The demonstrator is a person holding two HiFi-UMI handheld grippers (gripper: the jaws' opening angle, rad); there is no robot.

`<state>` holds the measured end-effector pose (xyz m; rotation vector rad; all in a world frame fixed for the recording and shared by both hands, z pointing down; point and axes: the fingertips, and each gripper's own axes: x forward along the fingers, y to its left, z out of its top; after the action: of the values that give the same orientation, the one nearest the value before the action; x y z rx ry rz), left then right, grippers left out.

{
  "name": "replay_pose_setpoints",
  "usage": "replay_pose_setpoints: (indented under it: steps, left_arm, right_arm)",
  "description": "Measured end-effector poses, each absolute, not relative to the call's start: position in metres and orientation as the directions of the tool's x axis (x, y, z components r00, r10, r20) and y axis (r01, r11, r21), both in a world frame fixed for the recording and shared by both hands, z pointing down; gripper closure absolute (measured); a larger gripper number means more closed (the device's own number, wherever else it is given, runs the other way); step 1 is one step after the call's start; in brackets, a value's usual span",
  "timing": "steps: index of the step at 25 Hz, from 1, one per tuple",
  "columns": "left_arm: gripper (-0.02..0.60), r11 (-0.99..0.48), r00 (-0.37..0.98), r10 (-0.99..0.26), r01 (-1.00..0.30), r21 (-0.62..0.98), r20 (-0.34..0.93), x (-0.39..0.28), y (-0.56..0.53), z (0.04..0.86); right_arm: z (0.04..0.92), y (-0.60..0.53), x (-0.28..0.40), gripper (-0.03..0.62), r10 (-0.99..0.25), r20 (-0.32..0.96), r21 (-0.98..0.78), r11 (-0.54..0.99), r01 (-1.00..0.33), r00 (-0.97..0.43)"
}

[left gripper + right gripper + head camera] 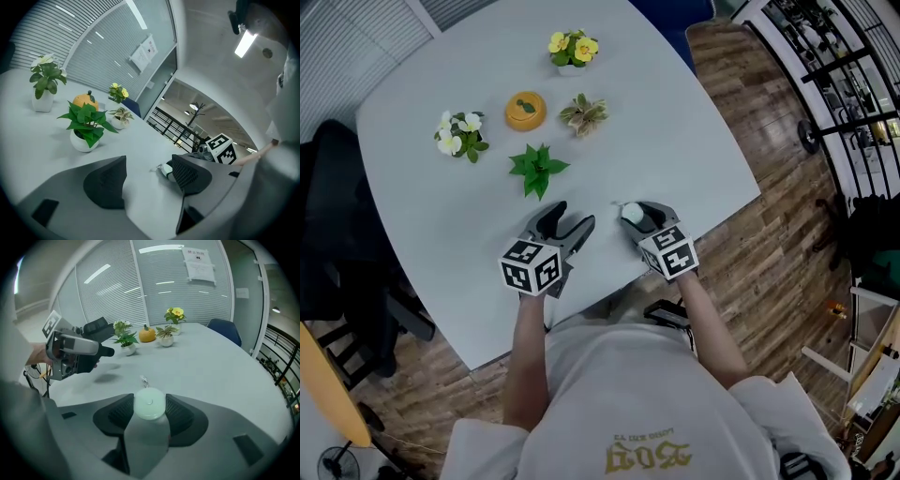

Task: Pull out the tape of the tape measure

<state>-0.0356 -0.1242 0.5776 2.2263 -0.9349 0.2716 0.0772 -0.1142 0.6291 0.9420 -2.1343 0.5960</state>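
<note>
The right tongs [633,215], tipped steeply down at the table [675,122] edge, clamp the round pale tape measure [149,404], its tab [143,380] clear only in the right gripper view, while the left tongs [571,218], angled lower beside them, gape empty; the wall notice [199,263] is unreadable.

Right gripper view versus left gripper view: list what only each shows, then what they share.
Only the right gripper view: the right gripper with jaws closed on the pale round tape measure, the left gripper from outside, a blue chair.
Only the left gripper view: its own jaws apart and empty, the right gripper's marker cube.
Shared: the white table, potted plants, the orange ornament, and the tape measure, partly hidden in the left one.
</note>
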Motion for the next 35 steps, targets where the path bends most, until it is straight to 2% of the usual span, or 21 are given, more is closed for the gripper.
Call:
replay_pose_setpoints:
  steps: [5,16,25,35]
  left_arm:
    - [0.280,-0.465,0.702,-0.578,-0.702,0.539,0.416,-0.055,-0.126,0.572]
    - [0.281,-0.467,0.692,-0.633,-0.700,0.541,0.348,-0.085,-0.118,0.536]
    - [0.281,-0.527,0.746,-0.599,-0.640,0.559,0.290,-0.088,-0.115,0.502]
    - [0.281,-0.549,0.768,-0.600,-0.598,0.584,0.224,-0.081,-0.125,0.487]
  right_arm:
    - [0.606,-0.112,0.063,0.365,-0.417,0.723,-0.201,0.635,-0.746,-0.550]
    - [0.551,-0.105,0.017,0.365,-0.374,0.654,-0.249,0.715,-0.653,-0.658]
    - [0.512,-0.104,-0.015,0.365,-0.320,0.612,-0.258,0.784,-0.565,-0.723]
    - [0.506,-0.102,-0.026,0.365,-0.254,0.590,-0.272,0.832,-0.484,-0.767]
